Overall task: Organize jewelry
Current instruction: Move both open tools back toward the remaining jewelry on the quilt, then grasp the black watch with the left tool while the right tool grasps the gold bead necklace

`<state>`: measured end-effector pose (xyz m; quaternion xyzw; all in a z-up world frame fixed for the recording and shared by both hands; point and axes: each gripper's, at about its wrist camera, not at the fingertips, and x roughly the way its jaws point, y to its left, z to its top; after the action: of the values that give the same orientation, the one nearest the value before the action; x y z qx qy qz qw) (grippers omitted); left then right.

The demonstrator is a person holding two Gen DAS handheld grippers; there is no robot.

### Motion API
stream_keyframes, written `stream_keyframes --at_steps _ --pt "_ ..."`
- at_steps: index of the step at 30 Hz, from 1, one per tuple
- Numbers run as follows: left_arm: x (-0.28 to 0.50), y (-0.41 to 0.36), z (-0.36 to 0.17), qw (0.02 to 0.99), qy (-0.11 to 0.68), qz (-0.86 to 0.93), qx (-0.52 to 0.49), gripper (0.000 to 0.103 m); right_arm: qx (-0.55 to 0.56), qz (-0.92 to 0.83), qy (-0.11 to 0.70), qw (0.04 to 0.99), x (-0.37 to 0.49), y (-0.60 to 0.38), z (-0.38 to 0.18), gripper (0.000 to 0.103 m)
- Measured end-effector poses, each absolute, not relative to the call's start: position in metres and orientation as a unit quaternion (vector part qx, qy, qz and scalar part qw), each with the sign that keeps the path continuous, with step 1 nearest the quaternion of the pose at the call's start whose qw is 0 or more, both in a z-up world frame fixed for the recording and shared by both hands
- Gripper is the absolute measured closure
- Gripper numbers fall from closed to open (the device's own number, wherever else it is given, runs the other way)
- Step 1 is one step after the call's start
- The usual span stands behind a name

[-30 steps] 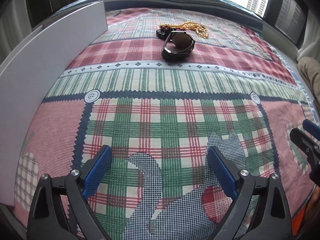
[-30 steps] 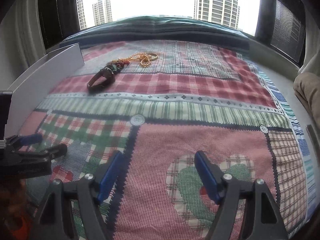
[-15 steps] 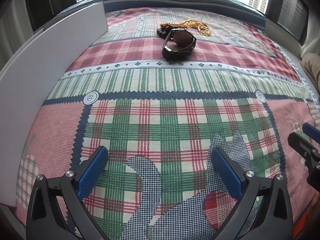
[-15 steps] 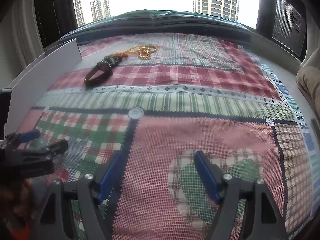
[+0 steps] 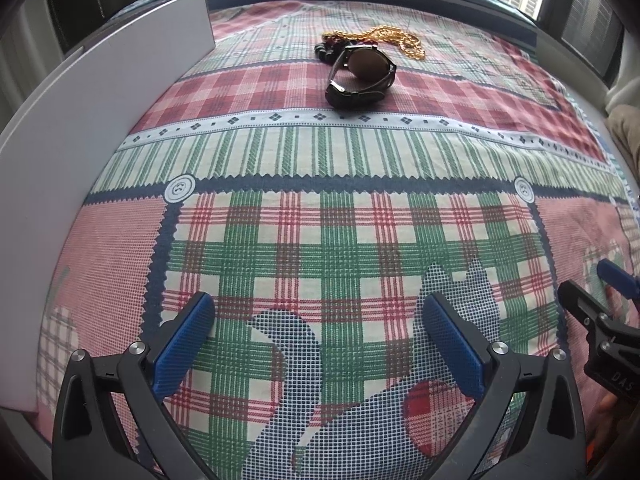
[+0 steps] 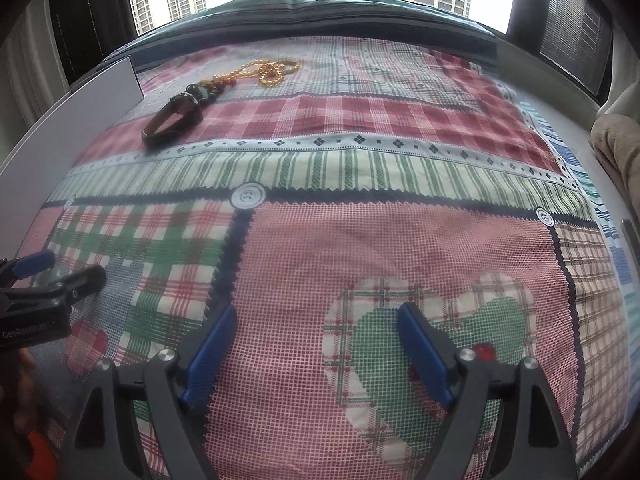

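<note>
A dark wristwatch [image 5: 362, 76] lies far ahead on the plaid cloth, with a dark bead bracelet [image 5: 326, 49] and a gold chain [image 5: 384, 38] just behind it. In the right wrist view the watch [image 6: 172, 122], the beads [image 6: 212, 88] and the chain [image 6: 268, 72] lie far off at the upper left. My left gripper [image 5: 318, 340] is open and empty over the near part of the cloth. My right gripper [image 6: 316, 346] is open and empty, to the right of the left one.
A white flat box wall [image 5: 100, 128] stands along the left side of the cloth [image 5: 320, 240], also seen in the right wrist view [image 6: 80, 120]. A beige cushion [image 6: 618, 140] sits at the right edge. A window is behind the far edge.
Both grippers have moved slightly forward and lower toward the cloth; the jewelry appears a little closer. Both stay open and empty.
</note>
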<state>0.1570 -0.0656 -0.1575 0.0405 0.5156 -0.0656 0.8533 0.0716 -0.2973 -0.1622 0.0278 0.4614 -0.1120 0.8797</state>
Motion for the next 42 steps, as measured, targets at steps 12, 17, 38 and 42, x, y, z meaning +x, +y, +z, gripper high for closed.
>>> stream_keyframes --at_steps 12,17,38,42 --pt "0.175 -0.062 -0.149 0.843 0.526 -0.103 0.035 0.001 0.026 -0.093 0.473 0.876 0.076 -0.301 -0.161 0.014" --pt "0.217 -0.056 -0.126 0.851 0.512 -0.116 0.009 0.001 0.056 -0.031 0.493 0.867 0.106 -0.313 -0.149 0.014" --pt "0.348 -0.077 -0.150 0.851 0.506 -0.141 0.025 0.043 0.043 0.043 0.476 0.877 0.404 -0.323 -0.145 0.072" --pt "0.339 -0.082 -0.147 0.849 0.503 -0.156 0.051 0.099 0.036 0.033 0.460 0.887 0.396 -0.316 -0.144 0.095"
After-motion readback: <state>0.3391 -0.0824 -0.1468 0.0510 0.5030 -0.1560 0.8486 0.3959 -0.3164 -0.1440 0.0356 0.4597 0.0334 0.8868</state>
